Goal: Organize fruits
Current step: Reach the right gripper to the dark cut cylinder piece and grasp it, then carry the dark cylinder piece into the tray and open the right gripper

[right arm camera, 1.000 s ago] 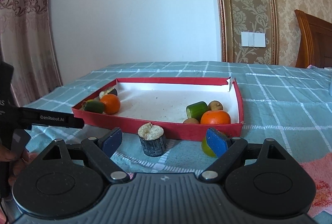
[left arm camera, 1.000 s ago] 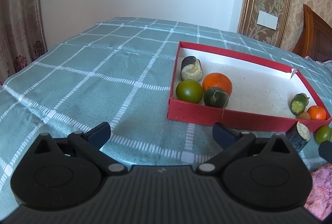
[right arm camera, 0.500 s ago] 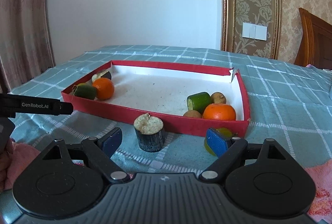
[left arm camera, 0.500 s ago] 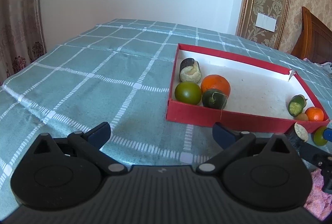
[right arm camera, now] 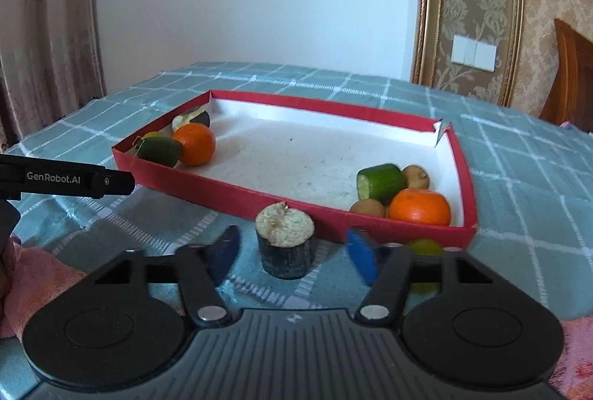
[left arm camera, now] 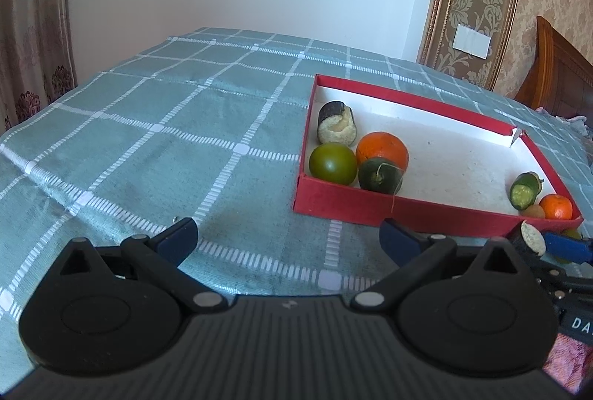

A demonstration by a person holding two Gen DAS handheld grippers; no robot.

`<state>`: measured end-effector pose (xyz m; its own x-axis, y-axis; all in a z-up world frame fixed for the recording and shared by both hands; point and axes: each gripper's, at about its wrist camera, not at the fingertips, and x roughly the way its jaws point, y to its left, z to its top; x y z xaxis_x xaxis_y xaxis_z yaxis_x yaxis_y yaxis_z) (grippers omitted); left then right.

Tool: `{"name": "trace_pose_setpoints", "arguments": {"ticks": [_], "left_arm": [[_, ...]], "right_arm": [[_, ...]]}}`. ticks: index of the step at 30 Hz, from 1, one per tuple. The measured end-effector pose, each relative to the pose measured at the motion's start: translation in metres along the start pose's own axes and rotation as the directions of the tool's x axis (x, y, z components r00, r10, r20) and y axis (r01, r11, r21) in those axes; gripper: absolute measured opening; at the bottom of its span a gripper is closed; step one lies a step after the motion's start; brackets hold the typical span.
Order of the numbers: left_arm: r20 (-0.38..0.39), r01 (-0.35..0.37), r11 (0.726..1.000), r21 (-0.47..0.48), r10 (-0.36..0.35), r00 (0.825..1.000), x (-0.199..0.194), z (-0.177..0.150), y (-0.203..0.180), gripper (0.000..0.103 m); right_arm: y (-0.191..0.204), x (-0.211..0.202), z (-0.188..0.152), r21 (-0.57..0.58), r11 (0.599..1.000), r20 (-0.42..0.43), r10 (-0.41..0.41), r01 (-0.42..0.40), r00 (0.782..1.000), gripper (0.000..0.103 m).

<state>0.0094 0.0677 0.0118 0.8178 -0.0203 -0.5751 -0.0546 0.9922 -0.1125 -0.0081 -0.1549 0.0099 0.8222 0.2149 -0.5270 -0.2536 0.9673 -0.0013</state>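
My right tongs (right arm camera: 292,253) have just been closing around the dark cut stub (right arm camera: 285,244), pads not yet touching; it stands lower centre, outside the red tray (right arm camera: 229,194). Left tongs (left arm camera: 287,237) open, empty, parked clear.

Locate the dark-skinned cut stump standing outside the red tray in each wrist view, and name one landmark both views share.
Left wrist view: the stump sits at the far right edge, just below the tray's near right corner, beside a blue pad.
Right wrist view: it stands upright at centre, between the right gripper fingers, pads not yet touching.
Shared landmark: the red tray.
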Motion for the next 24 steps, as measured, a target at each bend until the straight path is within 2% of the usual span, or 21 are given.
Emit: {"name": "trace_pose_setpoints", "arguments": {"ticks": [4,6,7,24], "left_arm": [[-0.003,0.0,1.0,-0.001,0.0,1.0,0.0,0.0,0.0,0.103],[-0.003,-0.001,1.0,-0.001,0.001,1.0,0.0,0.0,0.0,0.103],[-0.004,-0.001,1.0,-0.001,0.001,1.0,0.0,0.0,0.0,0.103],[-0.014,-0.034,0.999,0.017,0.035,0.999,0.002,0.0,-0.004,0.103]], "right_arm": [[0.0,0.004,0.002,-0.002,1.0,-0.008,-0.001,0.001,1.0,0.054],[0.0,0.007,0.003,0.0,1.0,-0.022,0.004,-0.004,1.0,0.038],[0.0,0.008,0.003,0.002,1.0,-0.026,0.014,-0.014,1.0,0.035],[-0.005,-0.003,0.001,0.036,0.999,0.016,0.031,-0.031,0.999,0.034]]}}
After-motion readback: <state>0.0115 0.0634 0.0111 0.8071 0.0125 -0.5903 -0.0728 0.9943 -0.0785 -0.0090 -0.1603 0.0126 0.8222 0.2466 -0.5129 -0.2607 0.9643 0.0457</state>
